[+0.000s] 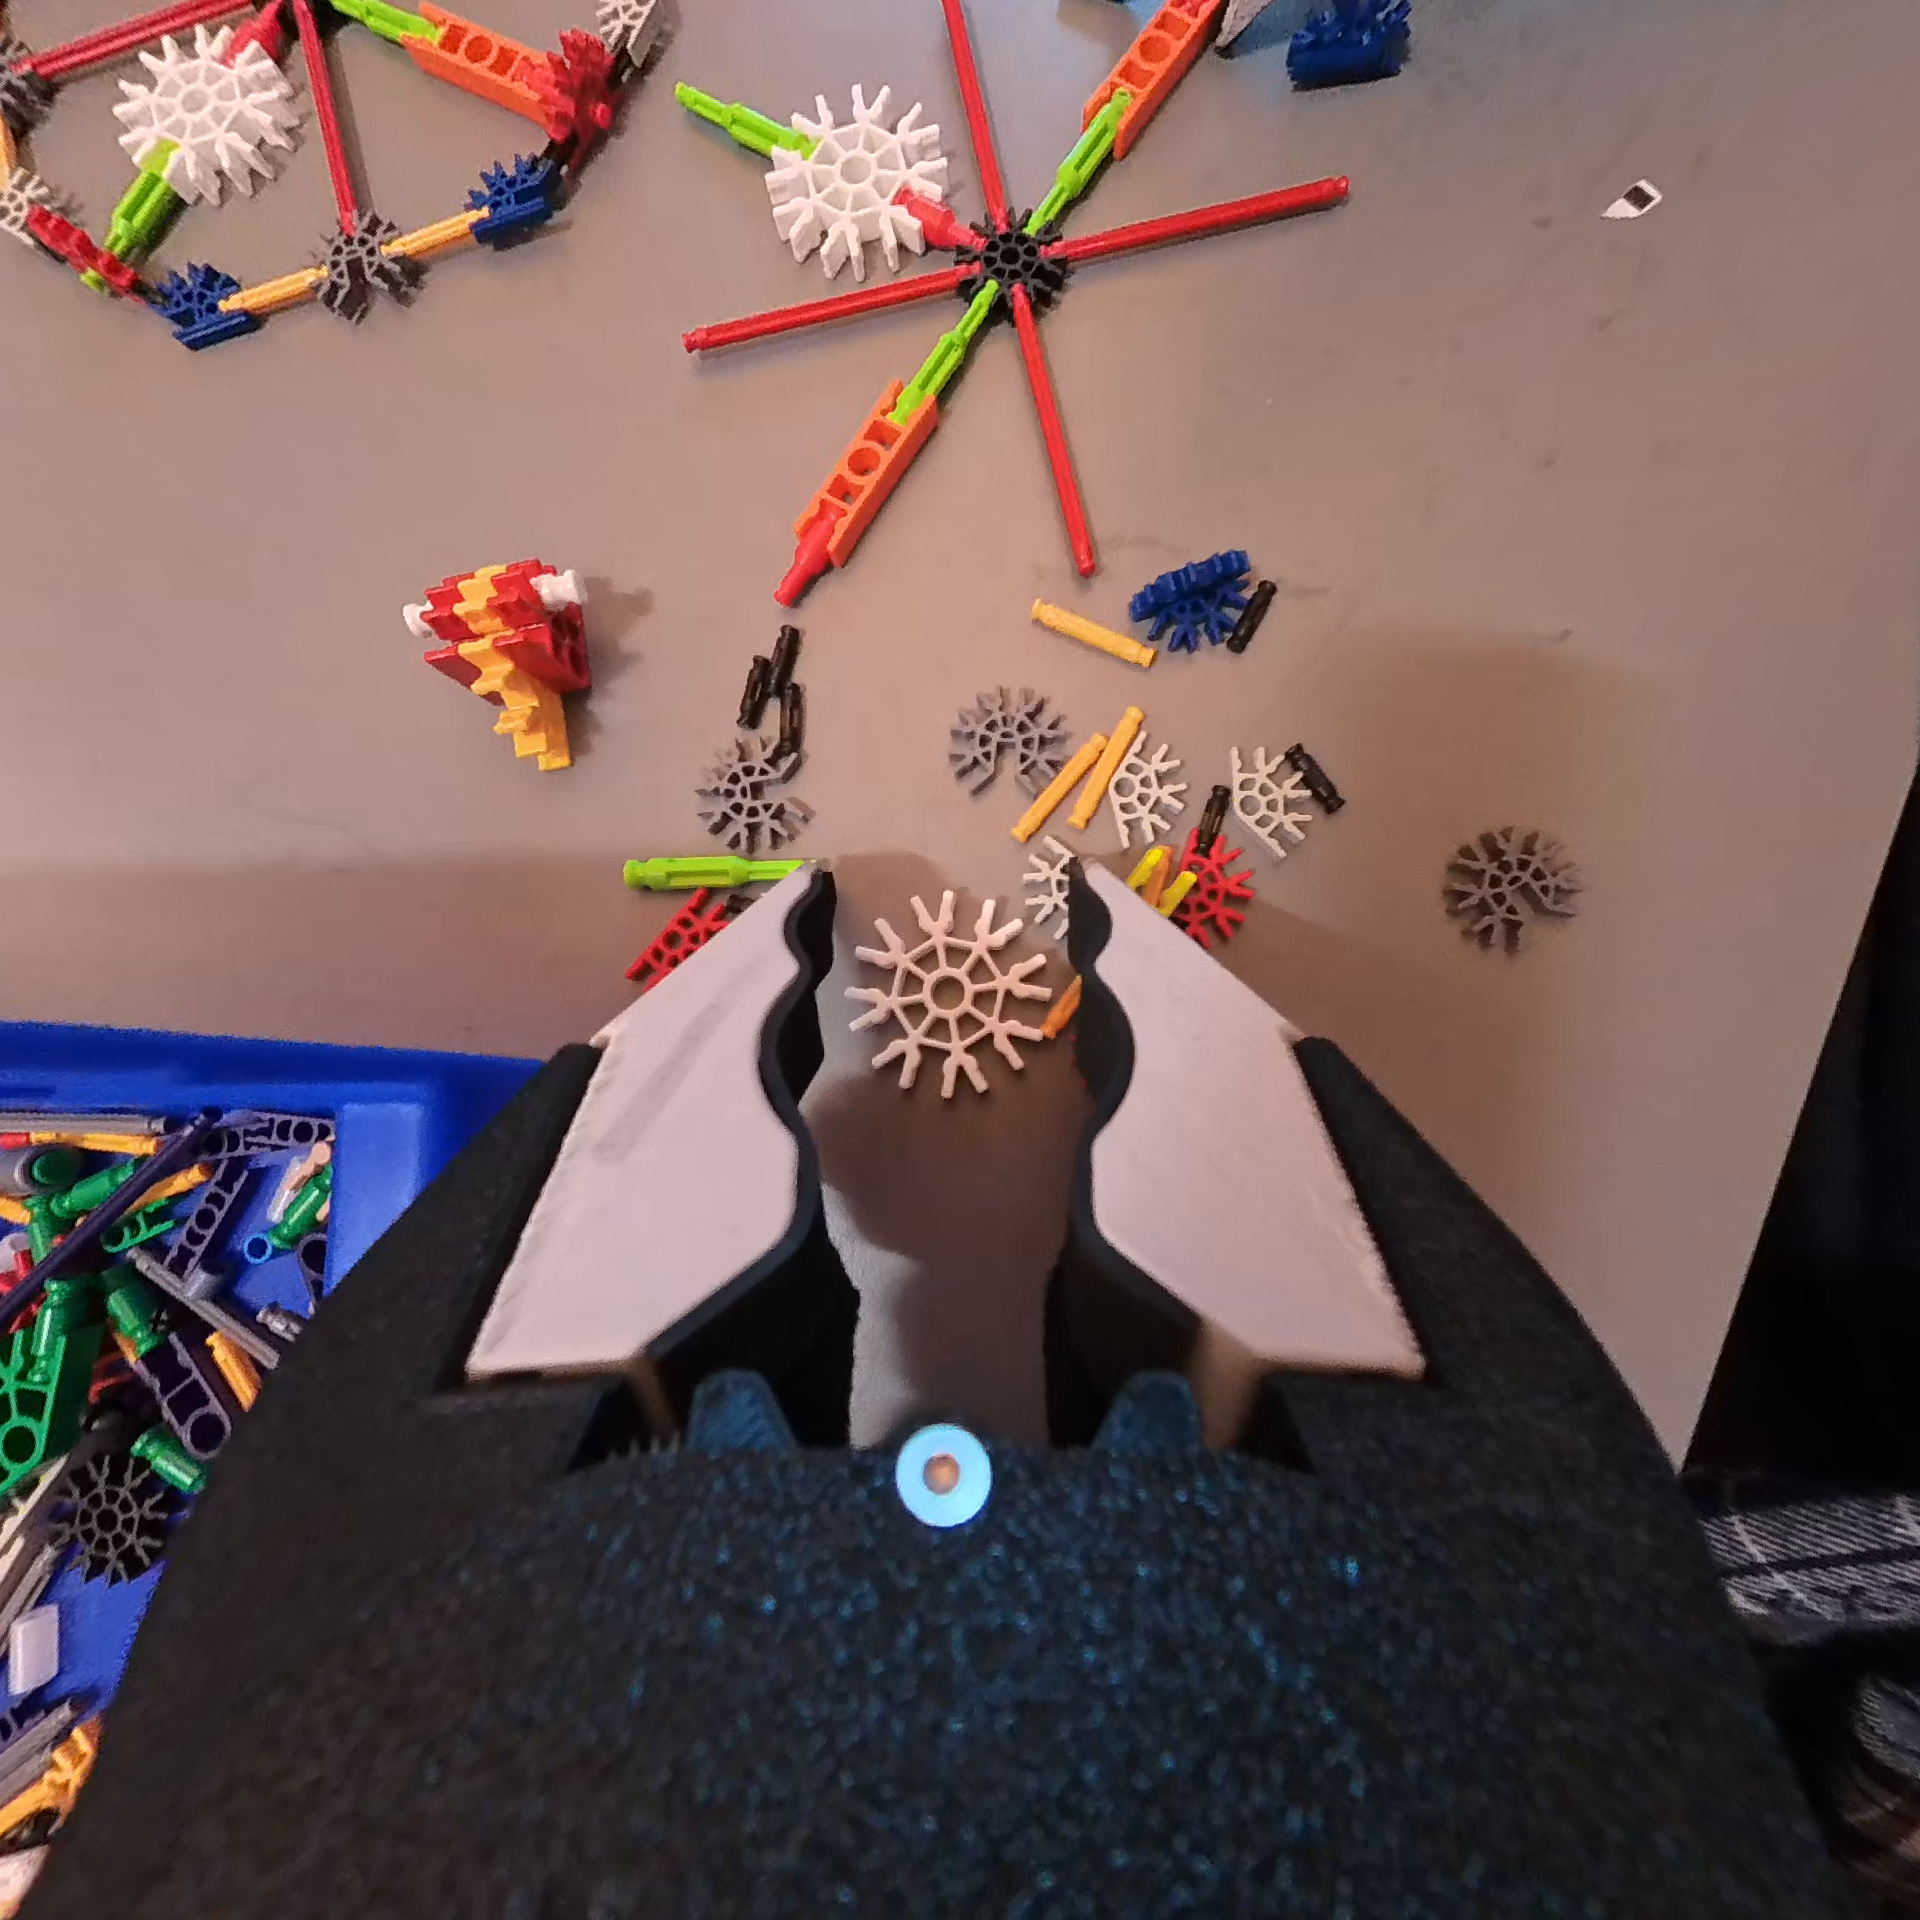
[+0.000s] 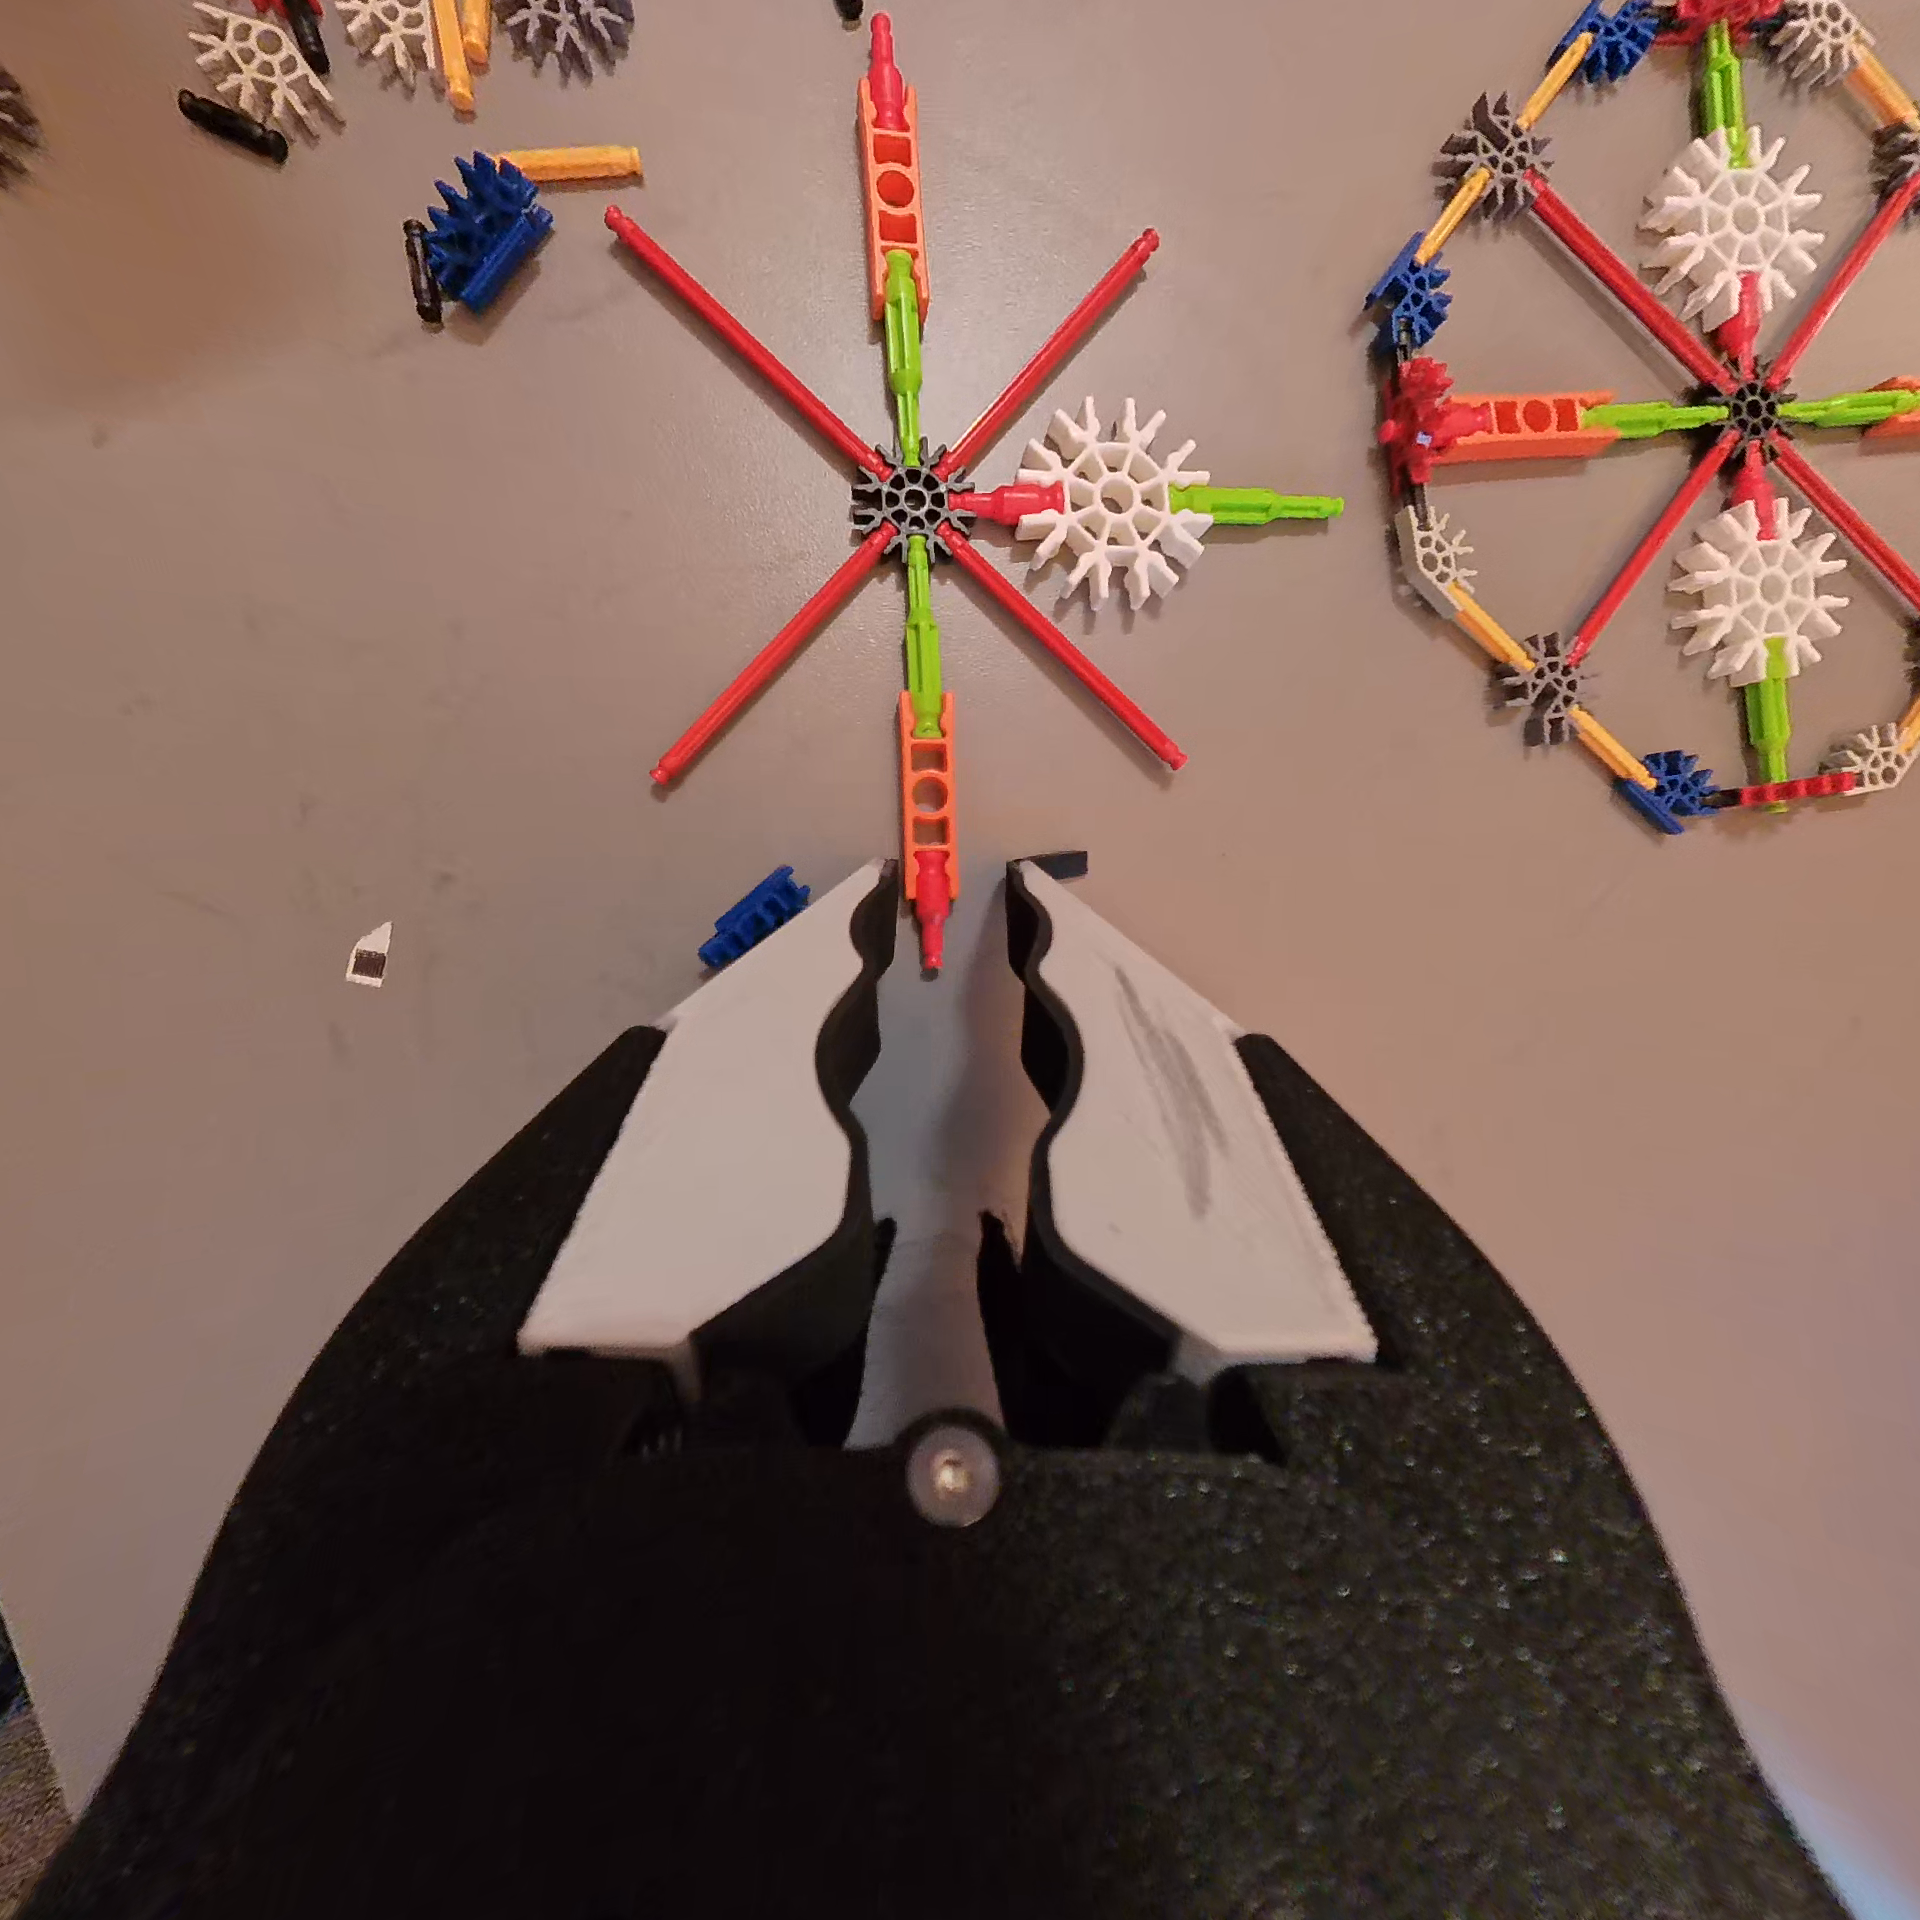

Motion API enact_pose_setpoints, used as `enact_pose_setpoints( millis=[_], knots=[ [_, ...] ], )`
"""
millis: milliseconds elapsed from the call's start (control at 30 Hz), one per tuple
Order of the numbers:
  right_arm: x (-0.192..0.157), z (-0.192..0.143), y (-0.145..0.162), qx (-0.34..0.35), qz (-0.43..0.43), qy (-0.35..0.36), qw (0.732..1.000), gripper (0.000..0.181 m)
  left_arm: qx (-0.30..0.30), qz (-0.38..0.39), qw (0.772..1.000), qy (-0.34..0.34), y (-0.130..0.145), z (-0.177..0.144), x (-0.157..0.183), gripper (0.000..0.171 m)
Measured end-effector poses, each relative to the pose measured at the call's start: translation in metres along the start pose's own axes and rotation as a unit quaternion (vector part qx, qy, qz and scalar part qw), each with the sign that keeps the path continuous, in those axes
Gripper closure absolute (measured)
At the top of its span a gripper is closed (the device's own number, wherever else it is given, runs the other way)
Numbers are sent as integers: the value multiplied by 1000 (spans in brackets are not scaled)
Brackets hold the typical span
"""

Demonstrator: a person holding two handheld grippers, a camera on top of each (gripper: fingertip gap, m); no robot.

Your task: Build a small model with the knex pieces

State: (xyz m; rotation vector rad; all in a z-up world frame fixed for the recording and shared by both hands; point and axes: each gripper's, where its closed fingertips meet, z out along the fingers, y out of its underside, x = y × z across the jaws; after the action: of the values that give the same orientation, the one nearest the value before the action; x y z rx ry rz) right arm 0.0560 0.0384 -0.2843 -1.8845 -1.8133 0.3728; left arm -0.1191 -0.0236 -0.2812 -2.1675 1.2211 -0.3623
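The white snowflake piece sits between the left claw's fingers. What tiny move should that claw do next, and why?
Probably close gently. The left gripper is open, its fingers either side of the white snowflake connector, which lies flat on the grey table with gaps on both sides. Closing would pinch it; whether the fingers are low enough is unclear.

The counter (image 1: 312, 499) is plain grey-brown. The left tongs (image 1: 948, 883) have pale grey fingers with black inner pads on a speckled black body; the right tongs (image 2: 951, 868) match, with a dark scuff on one finger. A white snowflake connector (image 1: 948, 992) shows between the left fingers. The spoked star (image 2: 912, 501) has a black hub, red rods, lime-green rods and orange bars. The bin (image 1: 416, 1081) is bright blue.
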Motion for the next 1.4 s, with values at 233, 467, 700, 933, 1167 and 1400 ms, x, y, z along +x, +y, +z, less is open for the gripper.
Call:
enact_pose_setpoints(
  millis=[233,467,700,933,1167,1400],
  knots=[
    [-2,0,0,5,2,-6,1000,165,2,-2,1000,3,-1,1,1,127],
    [-4,0,0,7,1,-11,1000,169,3,-2,1000,5,-1,1,1,127],
    [-4,0,0,7,2,-10,1000,169,4,-4,1000,4,-1,1,1,126],
    [1,-3,3,-1,2,3,1000,158,3,-4,1000,6,0,1,2,126],
    [4,-7,5,-2,6,9,1000,155,1,-5,1000,9,1,-1,3,125],
    [5,-12,5,3,7,13,1000,155,-7,-3,1000,4,6,-4,1,123]
  ],
)
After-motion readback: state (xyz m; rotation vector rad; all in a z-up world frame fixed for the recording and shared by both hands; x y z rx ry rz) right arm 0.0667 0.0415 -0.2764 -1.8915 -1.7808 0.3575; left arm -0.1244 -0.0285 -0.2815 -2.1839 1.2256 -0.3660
